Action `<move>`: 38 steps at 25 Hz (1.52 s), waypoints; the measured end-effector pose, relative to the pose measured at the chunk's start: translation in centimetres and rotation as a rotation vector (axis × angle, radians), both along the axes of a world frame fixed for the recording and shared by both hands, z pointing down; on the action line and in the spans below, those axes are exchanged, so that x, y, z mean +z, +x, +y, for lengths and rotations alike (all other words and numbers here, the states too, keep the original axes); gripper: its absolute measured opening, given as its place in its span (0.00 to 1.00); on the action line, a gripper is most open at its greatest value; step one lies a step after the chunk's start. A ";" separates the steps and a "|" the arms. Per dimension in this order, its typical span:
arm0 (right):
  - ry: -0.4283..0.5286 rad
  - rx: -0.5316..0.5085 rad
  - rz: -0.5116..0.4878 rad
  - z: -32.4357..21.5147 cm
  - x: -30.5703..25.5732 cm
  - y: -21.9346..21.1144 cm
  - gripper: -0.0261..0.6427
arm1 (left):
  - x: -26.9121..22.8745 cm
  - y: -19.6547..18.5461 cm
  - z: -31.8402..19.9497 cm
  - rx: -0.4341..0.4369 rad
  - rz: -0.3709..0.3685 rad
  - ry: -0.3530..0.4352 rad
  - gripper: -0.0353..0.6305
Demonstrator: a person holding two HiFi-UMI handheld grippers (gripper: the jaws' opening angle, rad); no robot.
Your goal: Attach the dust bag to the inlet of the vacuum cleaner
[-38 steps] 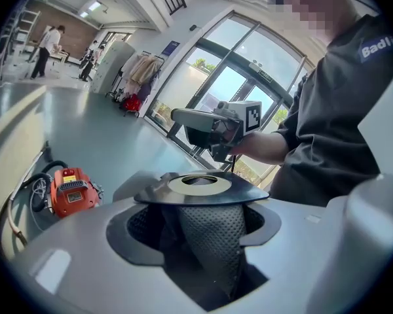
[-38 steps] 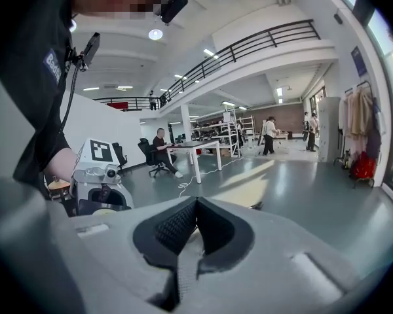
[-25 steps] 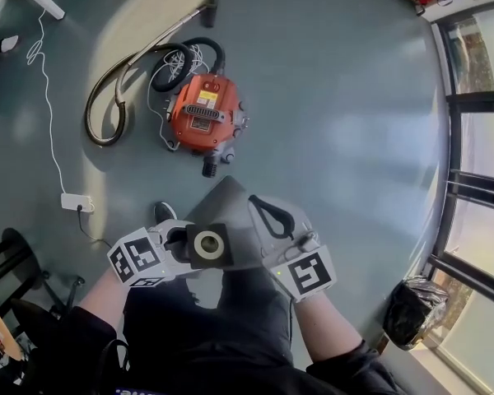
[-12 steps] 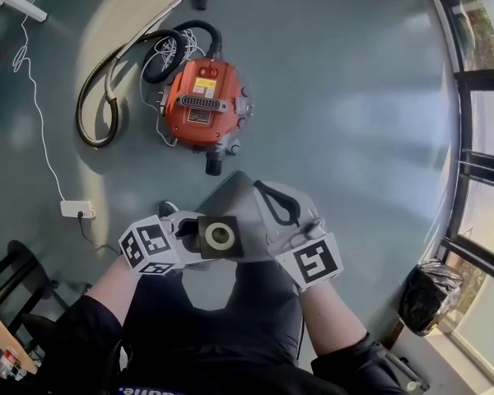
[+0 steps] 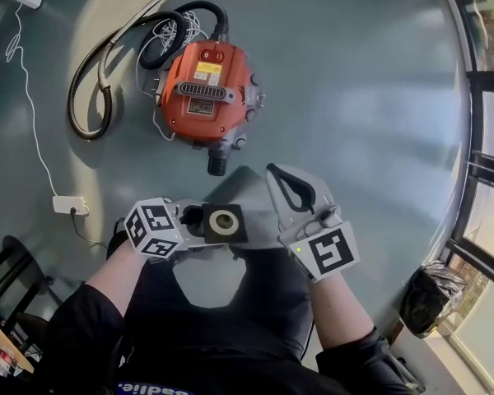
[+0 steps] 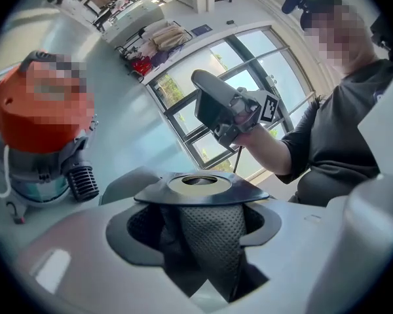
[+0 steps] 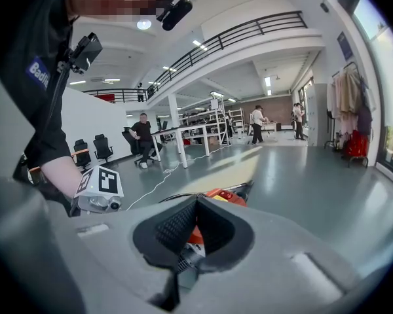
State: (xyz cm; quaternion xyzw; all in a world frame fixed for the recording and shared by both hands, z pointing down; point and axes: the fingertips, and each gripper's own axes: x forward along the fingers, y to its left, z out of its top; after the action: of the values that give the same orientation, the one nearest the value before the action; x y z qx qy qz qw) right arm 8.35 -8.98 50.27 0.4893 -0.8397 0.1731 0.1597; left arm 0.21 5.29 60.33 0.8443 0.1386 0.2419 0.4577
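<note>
The orange vacuum cleaner [image 5: 204,89] stands on the grey floor, its black ribbed inlet [image 5: 218,164] pointing at me. My left gripper [image 5: 199,220] is shut on the dust bag's black collar [image 5: 224,222], which has a round pale-ringed hole. The grey bag [image 5: 240,189] hangs behind the collar. In the left gripper view the collar [image 6: 203,188] lies flat between the jaws, and the inlet [image 6: 84,182] is low at left. My right gripper [image 5: 278,179] is beside the bag's right edge, shut, with nothing seen between its pads [image 7: 177,227]. The vacuum [image 7: 223,196] shows just beyond them.
The vacuum's hose [image 5: 107,72] loops on the floor at its left. A white cable runs to a power strip [image 5: 70,206]. Window frames line the right side, with a dark sack [image 5: 428,299] below them. People sit and stand at tables [image 7: 183,139] far off.
Both grippers have sunk toward the floor with the dust bag, and the vacuum now looks larger and nearer. The grips are unchanged.
</note>
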 end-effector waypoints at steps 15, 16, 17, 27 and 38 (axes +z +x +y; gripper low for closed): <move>0.097 -0.067 0.002 -2.9 7.6 -1.5 0.03 | 10.2 0.1 0.2 -0.120 0.031 -0.207 0.52; 0.108 -0.072 0.004 -3.0 7.9 -1.6 0.03 | 10.7 0.0 0.2 -0.128 0.037 -0.229 0.52; 0.120 -0.076 0.007 -3.1 8.3 -1.7 0.03 | 11.1 0.0 0.1 -0.137 0.042 -0.246 0.52; 0.245 -0.129 0.041 -4.9 10.3 -1.4 0.03 | 15.2 -0.4 -2.5 -0.169 -0.009 -0.340 0.52; 0.353 -0.384 0.158 -9.0 13.0 -1.9 0.19 | 15.6 1.5 -3.7 -0.187 0.031 -0.489 0.52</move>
State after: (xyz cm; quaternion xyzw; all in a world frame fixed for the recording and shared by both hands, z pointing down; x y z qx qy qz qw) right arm 6.48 -17.98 63.24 0.3532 -0.9193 -0.0481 0.1670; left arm 1.68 1.63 75.95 0.7214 0.1213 0.1451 0.6662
